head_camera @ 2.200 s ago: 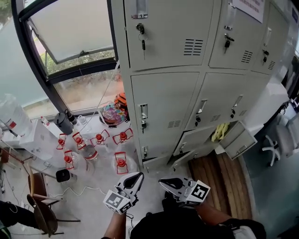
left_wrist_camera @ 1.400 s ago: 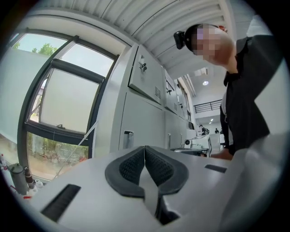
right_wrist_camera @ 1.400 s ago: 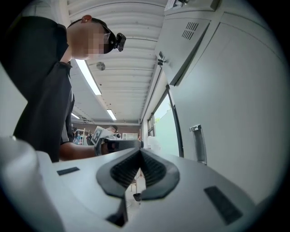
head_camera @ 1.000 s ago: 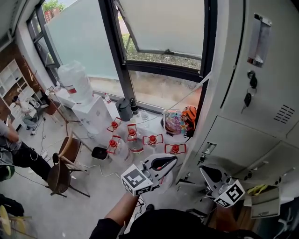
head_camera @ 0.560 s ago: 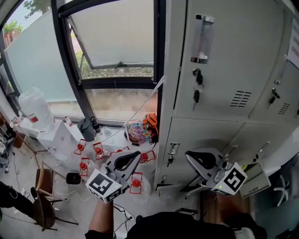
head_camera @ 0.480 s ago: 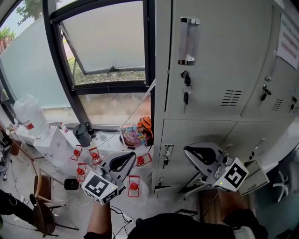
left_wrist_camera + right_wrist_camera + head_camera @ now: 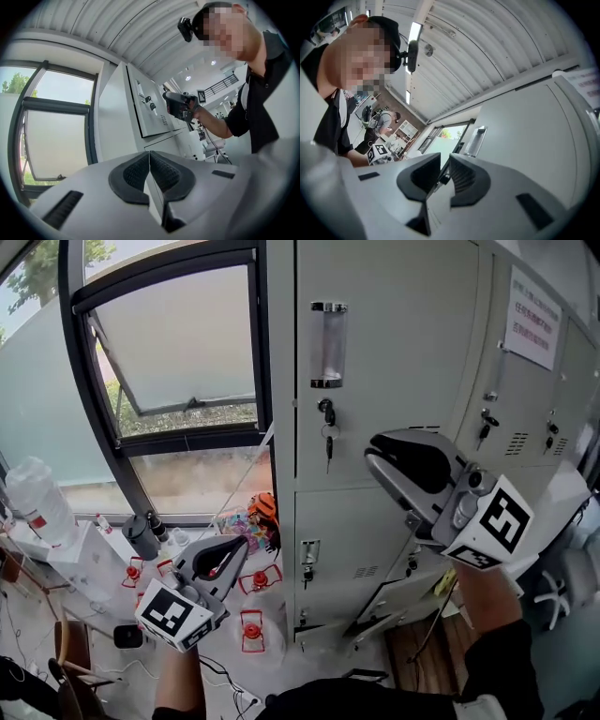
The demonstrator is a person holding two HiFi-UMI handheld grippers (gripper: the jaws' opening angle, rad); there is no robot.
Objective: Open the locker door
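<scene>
The grey upper locker door (image 7: 394, 352) is closed. It carries a chrome handle (image 7: 328, 345) and, below that, a lock with a key (image 7: 326, 411) and hanging keys. My right gripper (image 7: 373, 454) is raised in front of this door, just right of the lock and apart from it. Its jaws have just been opening and stand slightly open (image 7: 444, 161) with nothing between them; the handle (image 7: 474, 140) shows beyond. My left gripper (image 7: 246, 545) hangs low by the window, shut (image 7: 149, 157) and empty. The left gripper view shows the door (image 7: 145, 112) and the right gripper (image 7: 176, 103).
Further closed lockers (image 7: 525, 418) stand to the right, one with a paper notice (image 7: 536, 320). A low locker door (image 7: 389, 610) stands ajar. Left of the lockers is a tilted-open window (image 7: 178, 343). Red-capped water jugs (image 7: 249, 626) and a water dispenser (image 7: 28, 507) stand on the floor.
Both grippers have risen, the right one far more, up to the upper door's lock. Its jaws have parted a little. The head view has swung up to the upper lockers.
</scene>
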